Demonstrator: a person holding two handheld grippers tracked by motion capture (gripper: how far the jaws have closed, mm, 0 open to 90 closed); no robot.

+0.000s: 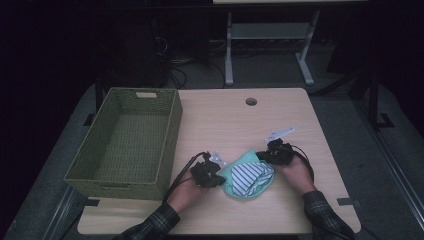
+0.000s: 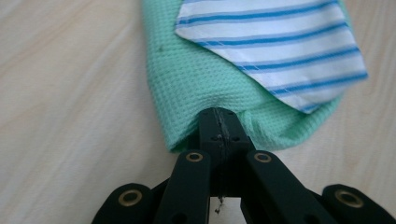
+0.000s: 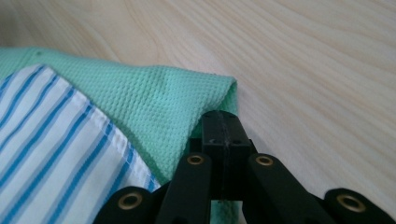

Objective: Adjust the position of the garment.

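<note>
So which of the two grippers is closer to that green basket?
Left. The left gripper sits just beside the basket, its jaws shut on the green cloth. The right gripper grips the cloth's far side, farther from the basket.

No legible text, label, brand, number or sign anywhere. Pale tag at the far rim of the green basket (image 1: 146, 94): blank or too small to tell.

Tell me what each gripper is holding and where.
Both hold the green waffle-weave cloth: the left gripper pinches its edge on one side, the right gripper its folded corner on the other.
</note>
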